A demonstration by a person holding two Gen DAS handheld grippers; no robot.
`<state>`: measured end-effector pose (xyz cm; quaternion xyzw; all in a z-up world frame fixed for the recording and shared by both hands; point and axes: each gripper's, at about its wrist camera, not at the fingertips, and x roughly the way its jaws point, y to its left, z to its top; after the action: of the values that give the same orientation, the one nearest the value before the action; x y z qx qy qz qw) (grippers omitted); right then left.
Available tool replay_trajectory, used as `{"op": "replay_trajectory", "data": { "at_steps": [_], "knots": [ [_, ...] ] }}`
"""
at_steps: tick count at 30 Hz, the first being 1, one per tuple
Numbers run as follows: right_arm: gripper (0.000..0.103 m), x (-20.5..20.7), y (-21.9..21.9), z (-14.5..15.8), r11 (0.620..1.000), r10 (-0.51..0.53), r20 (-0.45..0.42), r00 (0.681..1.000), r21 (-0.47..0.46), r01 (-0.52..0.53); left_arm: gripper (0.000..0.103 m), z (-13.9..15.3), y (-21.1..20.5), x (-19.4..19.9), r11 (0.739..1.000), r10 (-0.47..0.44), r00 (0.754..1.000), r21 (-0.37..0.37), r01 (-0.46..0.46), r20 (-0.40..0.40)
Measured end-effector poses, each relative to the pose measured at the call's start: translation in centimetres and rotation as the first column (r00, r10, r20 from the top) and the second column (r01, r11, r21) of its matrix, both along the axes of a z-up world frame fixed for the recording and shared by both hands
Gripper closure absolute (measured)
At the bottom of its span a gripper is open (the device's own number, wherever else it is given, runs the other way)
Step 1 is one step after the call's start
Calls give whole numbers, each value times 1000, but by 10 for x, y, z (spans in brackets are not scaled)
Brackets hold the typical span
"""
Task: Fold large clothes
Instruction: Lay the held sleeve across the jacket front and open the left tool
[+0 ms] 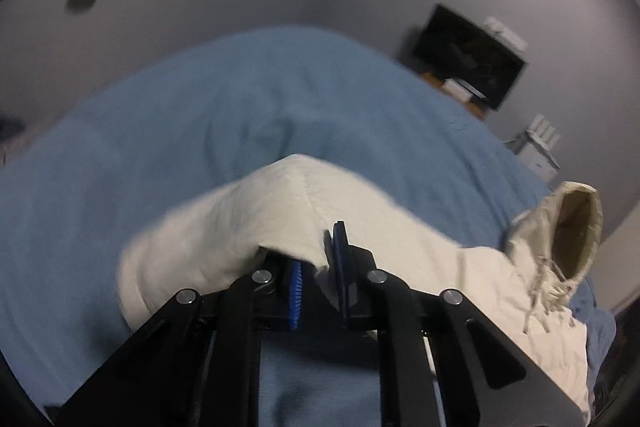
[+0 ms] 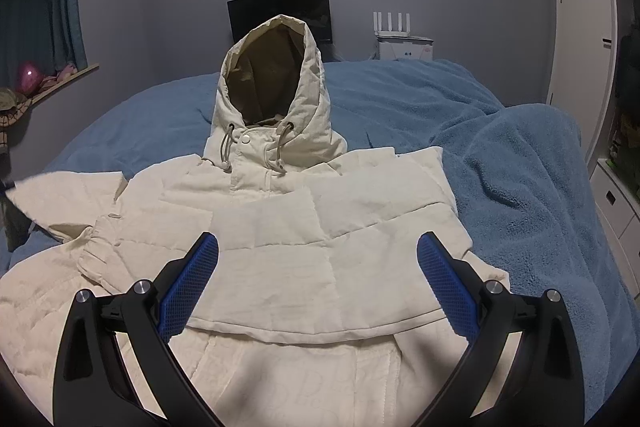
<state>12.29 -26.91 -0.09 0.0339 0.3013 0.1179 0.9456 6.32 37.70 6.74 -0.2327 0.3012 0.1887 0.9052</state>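
Cream fabric fills the middle of both views: a padded hooded jacket point(image 2: 280, 251) lies front-up on a blue blanket point(image 2: 520, 187) that covers the bed. Its hood point(image 2: 276, 87) stands upright at the far end, its opening showing a tan lining, with two drawcords point(image 2: 227, 151) hanging at the collar. One sleeve is folded across the chest; the other sleeve point(image 2: 60, 195) stretches out toward the left edge of the right wrist view.

The left gripper point(image 1: 320, 259) is pinched nearly closed on a fold of that cream sleeve point(image 1: 248, 223) — cloth drapes over the left finger and runs down between the blue pads point(image 1: 295, 291), which stand close together with the fabric caught between them. The sleeve looks raised off the blanket in a hump ahead of the fingers, though this view is blurred. The hood point(image 1: 568, 227) shows at the right of this view, tilted on its side by the camera angle.

The right gripper point(image 2: 318, 267) hovers over the jacket's chest with its fingers spread wide — nothing is between the blue pads point(image 2: 188, 287), and I cannot tell whether the tips touch the cloth beneath them.

Behind the bed, a dark screen point(image 2: 280, 15) stands against the grey wall, with a white router point(image 2: 394, 27) on a box to its right.
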Motion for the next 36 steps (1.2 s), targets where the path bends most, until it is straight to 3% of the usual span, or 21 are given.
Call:
{"op": "replay_trajectory", "data": {
  "at_steps": [6,9,13,18,22,30,36],
  "knots": [
    [7,-1,-5,-1,1000,-6,0,1000,11,6,93,68,-78,8,976,-186,977,130,173,101],
    [7,0,-8,-4,1000,-8,-12,1000,15,8,93,94,-143,10,926,-322,938,245,285,126],
    [7,2,-12,-8,1000,-10,-27,1000,26,10,93,99,-216,12,854,-463,879,327,406,118],
    [7,4,-15,-10,999,-13,-37,999,39,14,93,77,-289,13,754,-606,793,363,548,63],
    [7,5,-16,-11,999,-14,-45,999,45,16,93,39,-328,18,687,-661,750,383,617,-22],
    [8,6,-15,-14,999,-13,-58,998,44,16,93,-26,-377,18,593,-730,672,374,713,-124],
    [8,7,-15,-16,999,-16,-65,998,34,19,88,-68,-396,19,545,-782,595,259,798,-188]
  ]
}}
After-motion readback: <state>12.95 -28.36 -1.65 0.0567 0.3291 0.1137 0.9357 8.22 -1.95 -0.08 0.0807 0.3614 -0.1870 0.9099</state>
